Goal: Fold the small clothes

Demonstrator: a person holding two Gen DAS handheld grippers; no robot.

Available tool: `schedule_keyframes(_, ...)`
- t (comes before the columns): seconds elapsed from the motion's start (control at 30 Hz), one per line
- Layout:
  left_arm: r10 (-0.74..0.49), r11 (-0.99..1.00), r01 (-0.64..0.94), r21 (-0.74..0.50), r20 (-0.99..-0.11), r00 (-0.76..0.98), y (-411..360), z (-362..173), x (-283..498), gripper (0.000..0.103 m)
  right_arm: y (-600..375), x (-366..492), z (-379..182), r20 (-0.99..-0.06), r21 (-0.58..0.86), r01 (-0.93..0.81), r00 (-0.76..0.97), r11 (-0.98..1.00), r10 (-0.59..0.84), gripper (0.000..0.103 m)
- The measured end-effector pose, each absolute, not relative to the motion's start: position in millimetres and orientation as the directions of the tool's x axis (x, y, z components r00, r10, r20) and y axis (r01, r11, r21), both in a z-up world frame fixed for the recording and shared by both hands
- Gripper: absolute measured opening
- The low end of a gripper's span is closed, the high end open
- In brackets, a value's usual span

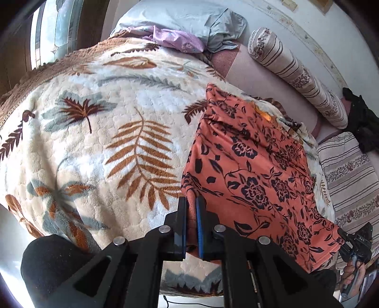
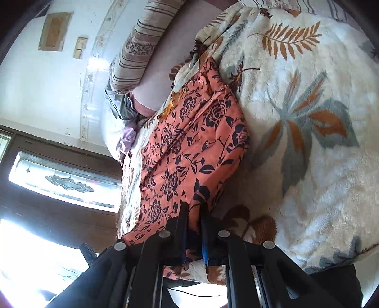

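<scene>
An orange garment with a dark floral print [image 1: 255,170] lies stretched over a cream leaf-patterned blanket [image 1: 94,142] on a bed. My left gripper [image 1: 191,201] is shut on the garment's near left corner, which is pinched between the pads. In the right wrist view the same garment [image 2: 189,147] runs away from me, and my right gripper [image 2: 194,208] is shut on its near edge. The right gripper [image 1: 355,244], held by a hand, also shows at the garment's far right corner in the left wrist view. Both held corners are lifted a little off the blanket [image 2: 308,118].
A striped bolster [image 1: 296,75] and a striped pillow [image 1: 350,177] lie on the bed's right side. A pale blue pillow [image 1: 184,21] and lilac cloth [image 1: 175,38] sit at the head. A dark bundle [image 1: 360,118] rests at far right. A window [image 2: 59,180] is beside the bed.
</scene>
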State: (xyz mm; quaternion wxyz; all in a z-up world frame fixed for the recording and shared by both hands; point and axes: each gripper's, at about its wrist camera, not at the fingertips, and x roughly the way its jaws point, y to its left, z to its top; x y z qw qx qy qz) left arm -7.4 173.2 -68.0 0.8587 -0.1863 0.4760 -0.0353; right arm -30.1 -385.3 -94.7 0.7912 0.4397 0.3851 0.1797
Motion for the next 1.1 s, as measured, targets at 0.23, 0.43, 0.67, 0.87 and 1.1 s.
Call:
schedule_keyframes(0.23, -0.238, 0.946, -0.086, -0.313, -0.849, 0.472, 165.7, -72.0, 29.6, 0.007, -393.5, -5.4, -114.1, -0.466, 0.849, 0.103, 0.608, 0.519, 0.642, 0.010)
schedule_keyframes(0.43, -0.284, 0.927, -0.007, -0.375, -0.715, 0.639, 160.2, 6.5, 144.4, 0.005, -403.8, 87.3, -41.6, -0.342, 0.851, -0.049, 0.705, 0.523, 0.622, 0.006)
schedule_keyframes(0.67, -0.200, 0.929, -0.122, -0.349, -0.752, 0.628, 158.7, -25.1, 275.0, 0.005, -430.8, 229.4, -25.4, -0.371, 0.791, 0.041, 0.825, 0.611, 0.425, 0.010)
schedule_keyframes(0.87, -0.267, 0.945, 0.003, -0.327, -0.766, 0.584, 173.1, -57.1, 193.5, 0.061, -395.5, 187.7, -65.3, -0.485, 0.724, -0.057, 0.666, 0.687, 0.566, 0.029)
schedule_keyframes(1.1, -0.315, 0.949, 0.167, -0.267, -0.824, 0.471, 180.3, -84.0, 108.7, 0.061, -332.6, 153.0, -67.4, -0.680, 0.473, -0.273, 0.491, 0.837, 0.545, 0.096)
